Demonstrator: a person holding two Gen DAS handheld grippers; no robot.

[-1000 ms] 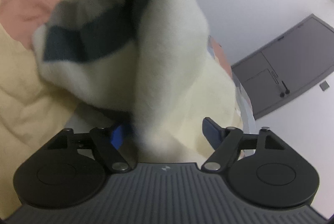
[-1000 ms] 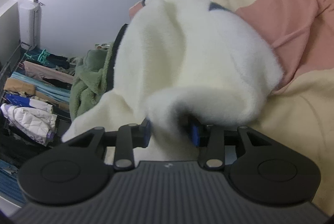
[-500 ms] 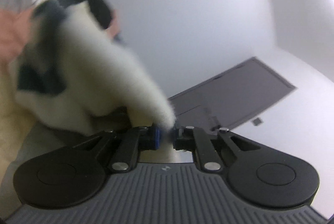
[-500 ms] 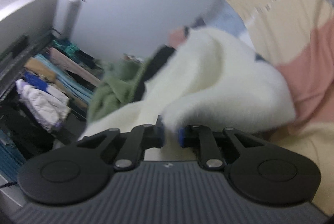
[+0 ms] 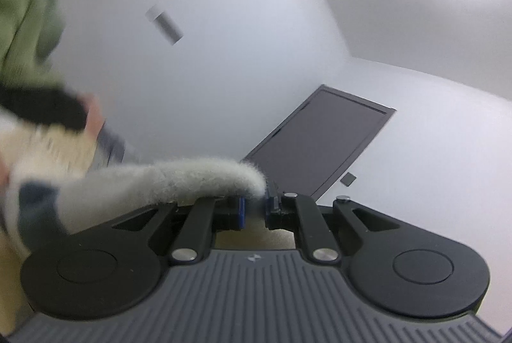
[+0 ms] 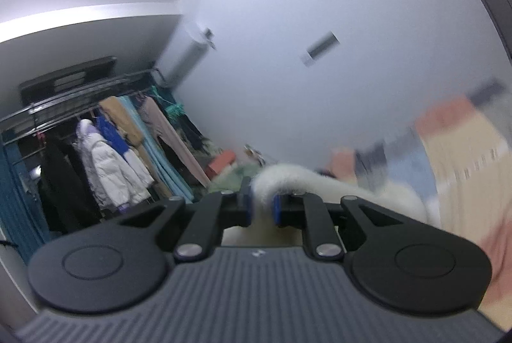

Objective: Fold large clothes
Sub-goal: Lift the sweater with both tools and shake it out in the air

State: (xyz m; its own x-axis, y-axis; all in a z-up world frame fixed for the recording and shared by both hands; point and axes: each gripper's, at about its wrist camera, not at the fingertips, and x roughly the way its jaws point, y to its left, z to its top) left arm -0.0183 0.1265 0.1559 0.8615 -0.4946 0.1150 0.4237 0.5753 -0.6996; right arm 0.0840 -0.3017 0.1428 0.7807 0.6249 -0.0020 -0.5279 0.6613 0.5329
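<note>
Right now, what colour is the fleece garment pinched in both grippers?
Cream-white fleece garment with dark navy patches; clearest in the left wrist view.

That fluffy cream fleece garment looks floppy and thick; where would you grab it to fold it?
By its edge, one hold at each end, coming in edge-on. The fluffy cream fleece garment is limp, so only a thin rim fits between the fingers. The left gripper and right gripper each pinch such a rim, and the cloth hangs between them.

Both grippers, left [image 5: 255, 204] and right [image 6: 261, 204], now tilt up toward the wall [image 6: 320, 7], cream fleece [image 5: 166, 179] pulled taut, bedspread [image 6: 464, 144] dropping away.
</note>
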